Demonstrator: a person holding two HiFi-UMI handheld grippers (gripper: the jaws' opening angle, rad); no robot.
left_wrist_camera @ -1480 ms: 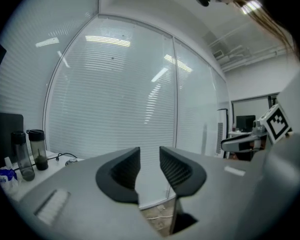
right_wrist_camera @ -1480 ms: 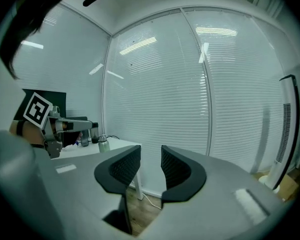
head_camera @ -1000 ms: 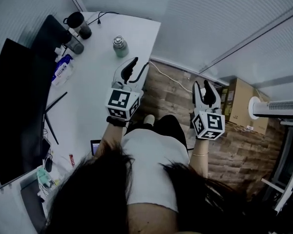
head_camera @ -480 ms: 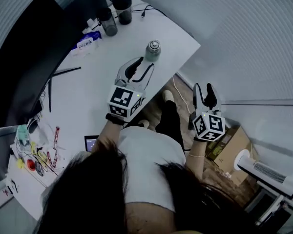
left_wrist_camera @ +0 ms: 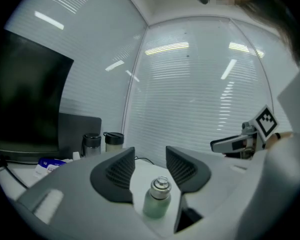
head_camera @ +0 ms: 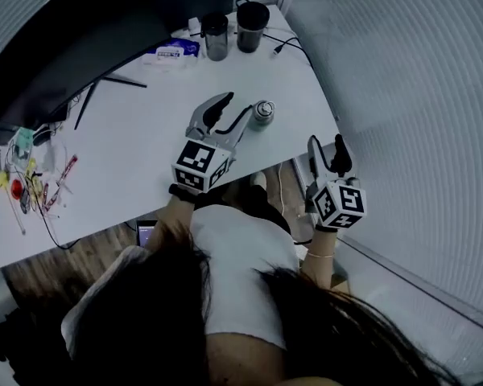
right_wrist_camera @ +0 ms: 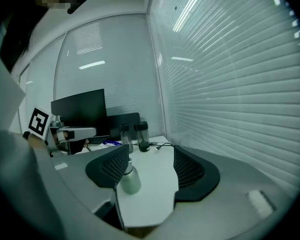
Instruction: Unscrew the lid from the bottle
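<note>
A small pale-green bottle [head_camera: 262,112] with a silver screw lid [left_wrist_camera: 161,184] stands upright on the white table [head_camera: 145,135], near its right edge. My left gripper [head_camera: 237,107] reaches over the table with its tips just left of the bottle. In the left gripper view the bottle [left_wrist_camera: 156,200] stands ahead between the jaws, untouched. My right gripper [head_camera: 326,143] hovers off the table's edge, right of the bottle. Its left jaw partly hides the bottle [right_wrist_camera: 131,180]. Both grippers' jaws have just been opening, and both are open with nothing gripped.
Two dark tumblers [head_camera: 215,34] [head_camera: 252,14], a cable [head_camera: 288,47] and a blue-white packet [head_camera: 171,51] sit at the table's far end. A dark monitor [head_camera: 56,55] lines the left side. Pens and small clutter [head_camera: 32,183] lie near left. Window blinds [head_camera: 419,95] close off the right.
The head view has swung round, so the table now fills the left. Both grippers have swept toward the bottle; it now stands close by the left gripper's tips.
</note>
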